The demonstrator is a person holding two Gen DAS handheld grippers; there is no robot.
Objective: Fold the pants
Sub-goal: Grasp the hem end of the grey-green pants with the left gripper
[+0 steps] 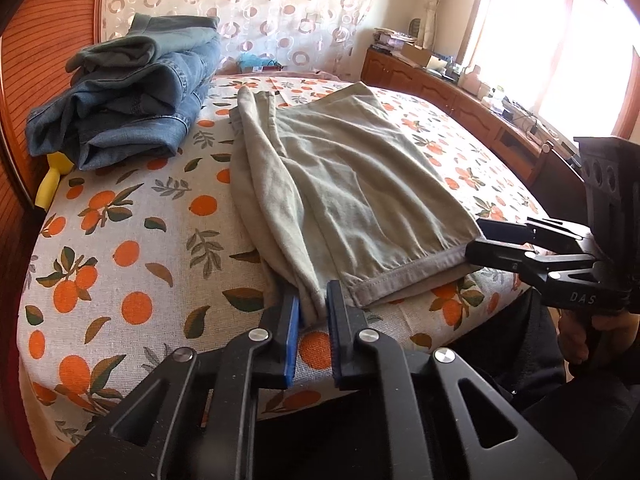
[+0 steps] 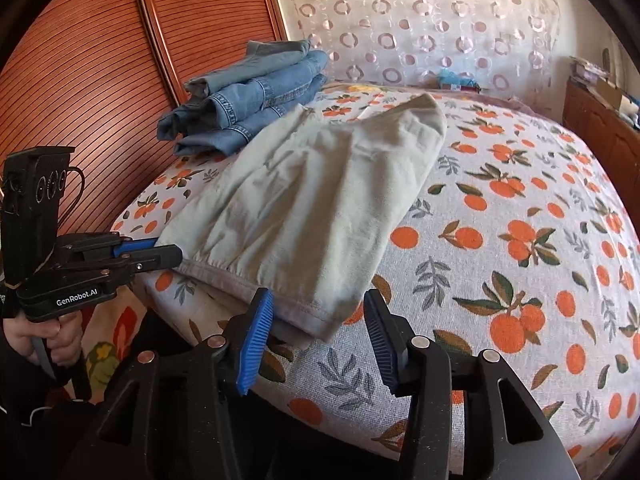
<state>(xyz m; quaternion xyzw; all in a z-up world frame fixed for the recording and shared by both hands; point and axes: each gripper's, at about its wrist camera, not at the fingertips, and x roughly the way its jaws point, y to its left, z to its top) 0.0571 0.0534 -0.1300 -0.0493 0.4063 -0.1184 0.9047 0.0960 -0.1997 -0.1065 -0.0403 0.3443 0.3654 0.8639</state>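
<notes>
Left gripper (image 1: 313, 312): we see our blue-padded fingers (image 1: 292, 344) narrowly parted, with the bunched near-left corner of the pants between them; the cloth looks pinched, though a slight gap shows at one pad.
Right gripper (image 2: 318, 328): we see its jaws wide apart, straddling the near-right hem corner of the pants without closing on it; in the left wrist view its tips sit right at that corner.
Pants (image 1: 352, 184): pale khaki, folded lengthwise into a flat panel, lying on the bed with the hemmed edge toward us and the far end running away toward the curtain.
Writing: we read "GenRobot.AI" on the left gripper body in the right wrist view, and "DAS" on the right gripper body in the left wrist view.
Bedspread (image 2: 520, 208): white with oranges and leaves, under everything.
Jeans pile (image 1: 132, 92): folded blue denim stacked at the far left, just beside the pants.
Yellow object (image 1: 50, 188): wedged at the bed's left edge under the jeans; we cannot tell what it is.
Surroundings: ribbed wooden panel (image 2: 80, 80) on the left, ring-patterned curtain (image 2: 420, 20) behind, wooden sideboard (image 1: 440, 88) with clutter beneath the window.
</notes>
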